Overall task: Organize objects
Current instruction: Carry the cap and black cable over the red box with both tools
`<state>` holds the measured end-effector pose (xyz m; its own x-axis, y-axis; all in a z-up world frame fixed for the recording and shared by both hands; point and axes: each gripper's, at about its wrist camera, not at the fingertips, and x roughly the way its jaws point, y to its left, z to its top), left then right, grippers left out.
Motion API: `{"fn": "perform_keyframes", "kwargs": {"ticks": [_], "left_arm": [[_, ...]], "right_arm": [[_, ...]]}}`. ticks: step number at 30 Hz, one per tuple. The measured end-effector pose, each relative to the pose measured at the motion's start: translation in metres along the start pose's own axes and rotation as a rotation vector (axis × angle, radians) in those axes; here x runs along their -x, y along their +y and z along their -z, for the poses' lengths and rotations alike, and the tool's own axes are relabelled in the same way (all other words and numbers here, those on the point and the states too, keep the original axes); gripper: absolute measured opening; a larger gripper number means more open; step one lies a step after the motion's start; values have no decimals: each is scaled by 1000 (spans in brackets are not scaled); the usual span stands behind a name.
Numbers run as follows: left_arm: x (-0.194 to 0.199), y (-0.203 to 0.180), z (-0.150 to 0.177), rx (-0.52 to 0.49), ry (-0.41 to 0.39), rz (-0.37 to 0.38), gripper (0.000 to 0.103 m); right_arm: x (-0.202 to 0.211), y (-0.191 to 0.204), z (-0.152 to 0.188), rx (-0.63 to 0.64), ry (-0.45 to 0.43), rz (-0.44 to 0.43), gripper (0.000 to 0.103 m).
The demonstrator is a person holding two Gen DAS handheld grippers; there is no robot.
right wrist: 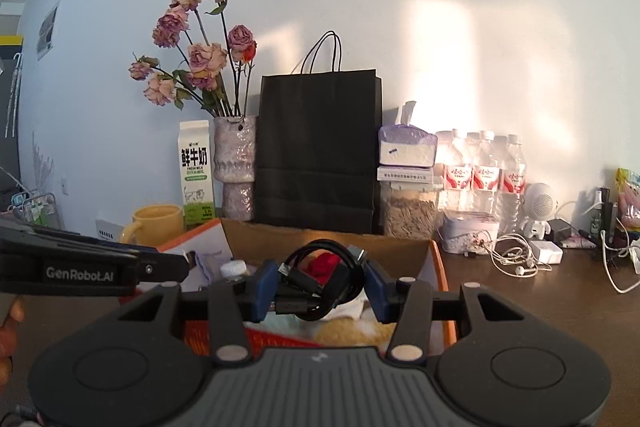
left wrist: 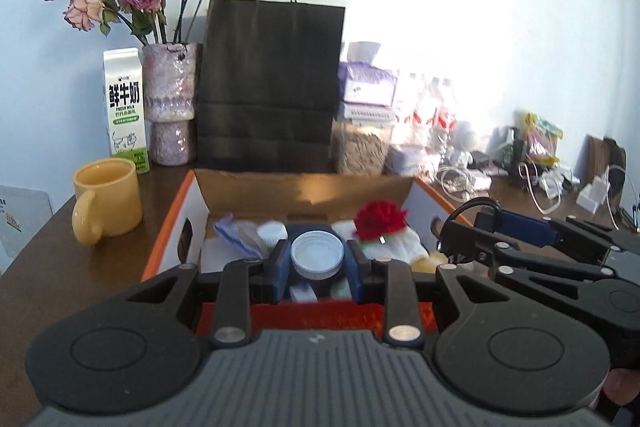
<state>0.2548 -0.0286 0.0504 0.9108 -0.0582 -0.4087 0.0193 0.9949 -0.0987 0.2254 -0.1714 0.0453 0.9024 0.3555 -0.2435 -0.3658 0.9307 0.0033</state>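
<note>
Both grippers loaded over the cardboard box [left wrist: 304, 187]: left gripper [left wrist: 317, 261] clamped on white jar lid [left wrist: 317, 254], rigid, light, likely slippery so pinch rim edges; right gripper [right wrist: 320, 285] clamped on coiled black USB cable [right wrist: 320, 281], floppy, hold the bundle's middle.

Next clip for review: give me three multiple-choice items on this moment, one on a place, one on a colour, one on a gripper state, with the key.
1. Where does the milk carton stand?
A. left of the vase
B. inside the cardboard box
C. behind the black bag

2. What colour is the mug?
A. red
B. yellow
C. white

3. What does the right gripper hold?
A. nothing
B. a white jar
C. a coiled black cable

Key: A, it adjoins the vase's left side; B, yellow glaze shows; C, blue pads clamp the coil, while the left gripper flanks the white-lidded jar.
</note>
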Motion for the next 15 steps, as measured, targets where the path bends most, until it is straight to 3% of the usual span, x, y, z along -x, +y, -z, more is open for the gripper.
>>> {"fn": "perform_keyframes", "kwargs": {"ticks": [15], "left_arm": [[-66,19,-22,34,-12,46,29]], "right_arm": [[-78,-33,-9,-100,44,43,46]]}}
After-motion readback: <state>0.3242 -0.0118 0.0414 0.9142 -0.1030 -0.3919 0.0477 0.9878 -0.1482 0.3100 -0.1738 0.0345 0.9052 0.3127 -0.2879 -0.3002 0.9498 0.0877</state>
